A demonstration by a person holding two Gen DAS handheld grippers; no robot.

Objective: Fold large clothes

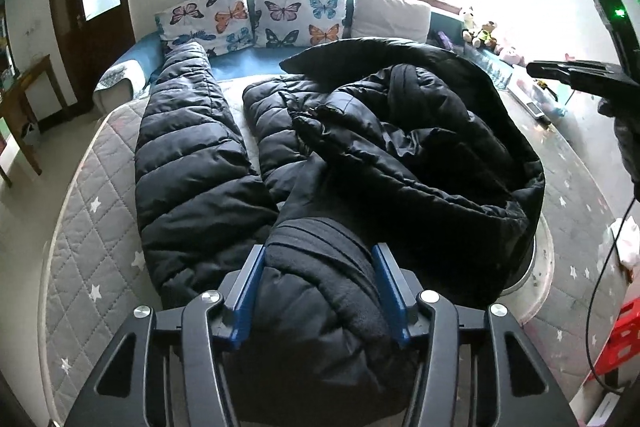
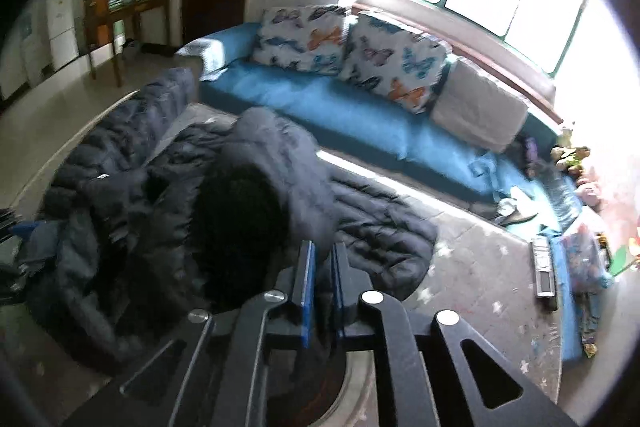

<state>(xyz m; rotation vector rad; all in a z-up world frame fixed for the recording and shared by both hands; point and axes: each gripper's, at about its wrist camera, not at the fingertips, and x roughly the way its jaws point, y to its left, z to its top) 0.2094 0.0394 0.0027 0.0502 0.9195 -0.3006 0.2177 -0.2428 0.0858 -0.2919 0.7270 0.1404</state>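
Note:
A big black puffer jacket [image 1: 400, 147] lies crumpled on a grey quilted mattress [image 1: 92, 235], one sleeve [image 1: 188, 155] stretched out to the left. My left gripper [image 1: 318, 247] is at the jacket's near edge. Its blue pads press on both sides of a thick fold of the dark fabric. My right gripper [image 1: 532, 69] hangs in the air just off the jacket's far right edge. In its own view the right gripper [image 2: 323, 245] has its pads almost together, with only a thin dark slit between them. No cloth shows in them, and the jacket [image 2: 120, 187] lies beyond and to the left.
A blue sofa [image 2: 340, 107] with butterfly cushions [image 1: 280, 11] and plush toys [image 1: 480, 31] runs along the window. A remote [image 2: 544, 275] lies on the mattress at the right. A red crate [image 1: 624, 331] and a cable [image 1: 600, 287] are at the right edge, a wooden table [image 1: 24, 99] at the left.

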